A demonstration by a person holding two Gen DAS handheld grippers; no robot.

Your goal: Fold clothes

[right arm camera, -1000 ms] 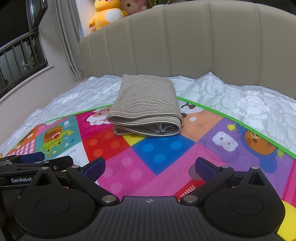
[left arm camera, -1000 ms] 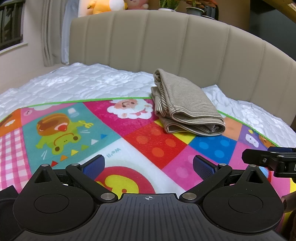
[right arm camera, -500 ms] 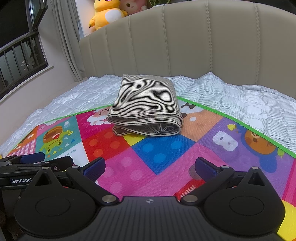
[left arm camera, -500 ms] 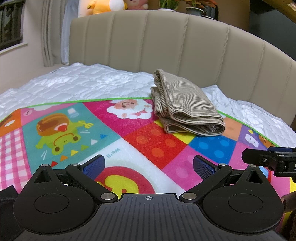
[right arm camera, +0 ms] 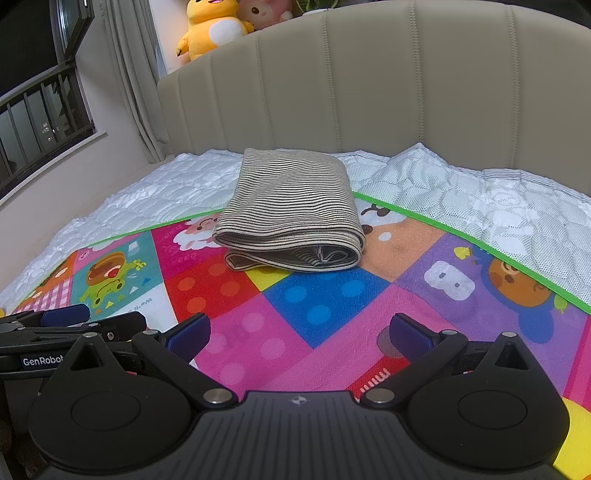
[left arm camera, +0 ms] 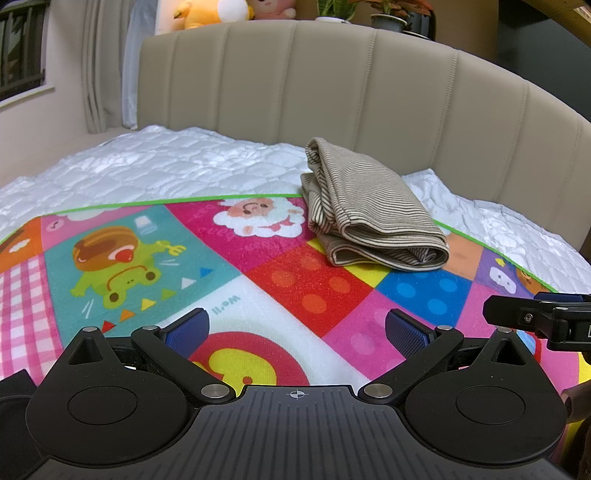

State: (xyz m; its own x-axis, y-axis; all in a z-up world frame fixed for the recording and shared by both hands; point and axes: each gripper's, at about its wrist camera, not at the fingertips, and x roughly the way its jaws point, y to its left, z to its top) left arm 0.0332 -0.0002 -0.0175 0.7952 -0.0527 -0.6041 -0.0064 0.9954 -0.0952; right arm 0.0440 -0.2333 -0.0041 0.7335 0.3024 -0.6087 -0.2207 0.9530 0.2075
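Nothing moved since the earlier frames. Left gripper (left arm camera: 295,326) and right gripper (right arm camera: 299,334) fingers wide apart, holding nothing, low over the play mat (right arm camera: 332,295). Striped garment (right arm camera: 291,210) lies folded on the mat's far edge, long axis toward the beige headboard (right arm camera: 369,81), folded end facing the grippers. White quilt (left arm camera: 166,166) behind; plush toys (right arm camera: 214,26) above the headboard.

Both wrist views sit low over the play mat (left arm camera: 314,288), facing the headboard (right arm camera: 406,92), side by side

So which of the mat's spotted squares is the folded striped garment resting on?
The yellow square, under the striped garment; red and blue squares lie bare.
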